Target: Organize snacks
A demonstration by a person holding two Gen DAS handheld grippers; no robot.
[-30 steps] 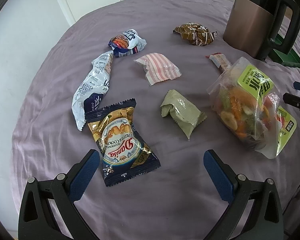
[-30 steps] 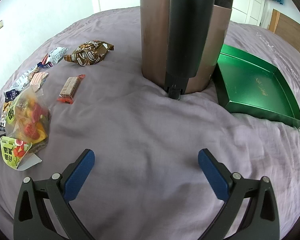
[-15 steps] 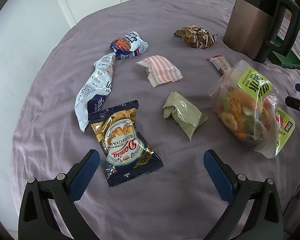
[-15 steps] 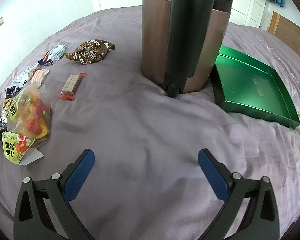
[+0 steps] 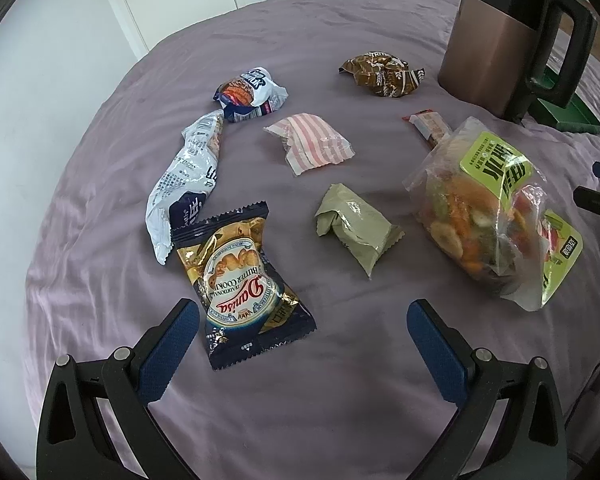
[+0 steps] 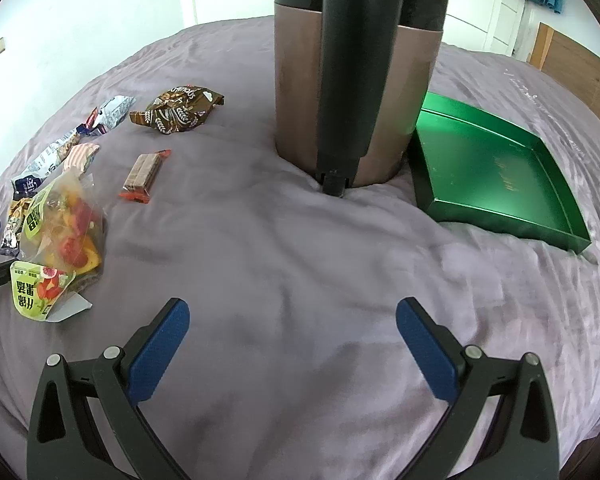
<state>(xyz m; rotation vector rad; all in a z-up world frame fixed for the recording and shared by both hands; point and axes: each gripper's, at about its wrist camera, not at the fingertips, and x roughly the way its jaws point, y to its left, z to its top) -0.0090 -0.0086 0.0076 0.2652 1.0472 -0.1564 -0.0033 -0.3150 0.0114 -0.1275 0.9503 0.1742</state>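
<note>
Slightly nearer now, the left gripper [image 5: 300, 332] hangs spread over the cookie packet [image 5: 242, 290]; the right gripper [image 6: 292, 338] is spread and empty. Snacks lie scattered left; the green tray [image 6: 496, 176] waits far right. Next: grasp the packet.

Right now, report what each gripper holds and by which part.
Nothing is held. The left gripper is open above the butter cookie packet; the right gripper is open over bare purple cloth.
</note>
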